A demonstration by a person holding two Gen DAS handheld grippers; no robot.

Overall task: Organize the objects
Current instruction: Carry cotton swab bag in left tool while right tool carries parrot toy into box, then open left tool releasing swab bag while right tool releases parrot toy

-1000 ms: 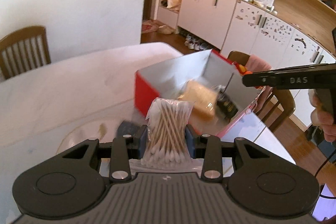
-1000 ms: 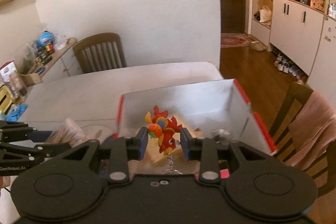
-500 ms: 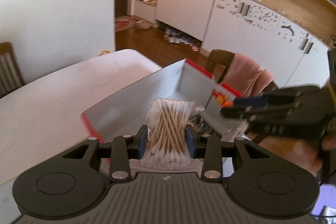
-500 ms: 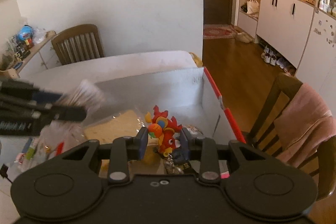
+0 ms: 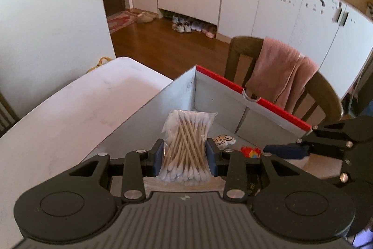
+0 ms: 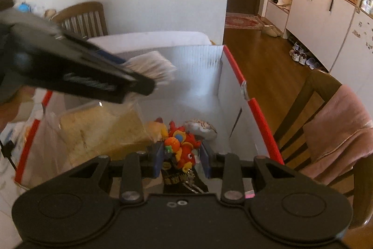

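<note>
My left gripper (image 5: 184, 156) is shut on a clear bag of cotton swabs (image 5: 186, 144), held over the grey box with a red rim (image 5: 254, 99). In the right wrist view the same bag (image 6: 151, 67) juts from the left gripper above the box's far side. My right gripper (image 6: 181, 159) is shut on a red and orange toy bird keychain (image 6: 180, 146), low inside the box (image 6: 256, 109). The right gripper also shows at the right edge of the left wrist view (image 5: 291, 151), with the toy (image 5: 250, 152) beside it.
Inside the box lie a tan flat pack in plastic (image 6: 100, 130), a striped shell-like object (image 6: 201, 128) and a black packet (image 6: 179, 181). A wooden chair with a pink towel (image 5: 279, 76) stands beyond the box. The white table (image 5: 70, 109) extends left; another chair (image 6: 81, 18) is behind.
The left gripper has swung right with the swab bag until it hangs over the box. The right gripper has sunk deeper into the box with the toy bird.
</note>
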